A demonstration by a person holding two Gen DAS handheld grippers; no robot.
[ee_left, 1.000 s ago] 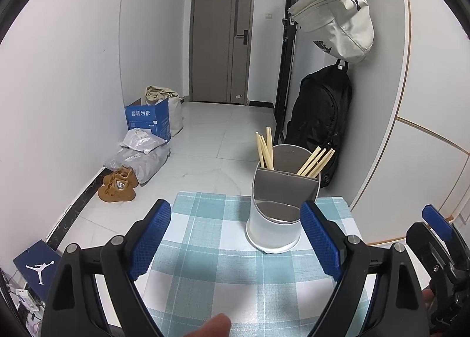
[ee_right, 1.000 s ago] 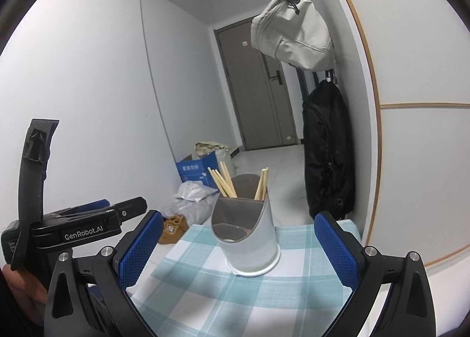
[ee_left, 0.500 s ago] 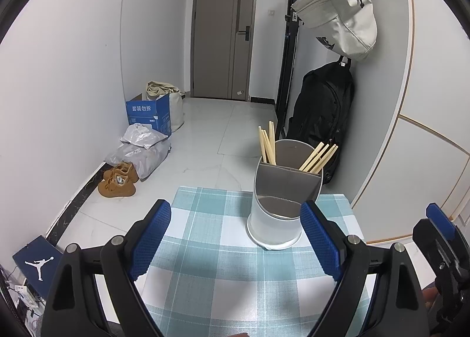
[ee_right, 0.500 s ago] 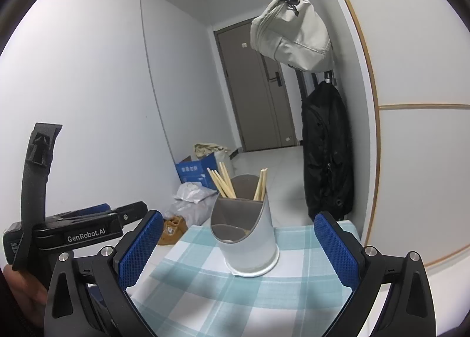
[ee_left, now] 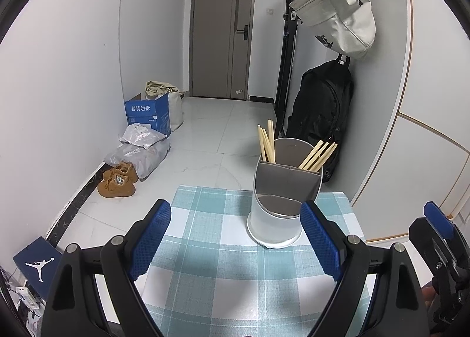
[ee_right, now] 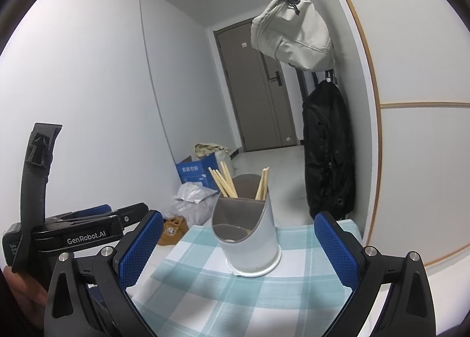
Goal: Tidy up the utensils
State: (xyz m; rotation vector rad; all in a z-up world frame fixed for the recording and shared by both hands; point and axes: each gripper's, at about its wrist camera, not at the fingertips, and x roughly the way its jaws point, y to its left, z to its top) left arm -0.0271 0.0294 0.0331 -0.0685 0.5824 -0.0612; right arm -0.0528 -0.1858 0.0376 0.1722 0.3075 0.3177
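The utensil holder (ee_left: 281, 199) stands ahead of both grippers' wide, empty jaws.

The tablecloth (ee_left: 205, 252) is a check of pale teal and white. The utensil holder (ee_left: 279, 205) is white outside and grey inside, and the chopsticks (ee_left: 317, 156) in it are light wood. Both grippers have black frames with bright blue textured pads (ee_right: 141, 252). On the wall hang a cream bag (ee_left: 343, 17) and a black backpack (ee_left: 320, 114). The box (ee_left: 148, 115) is blue with white print, the shoes (ee_left: 117, 181) tan, the door (ee_left: 223, 40) grey-brown.
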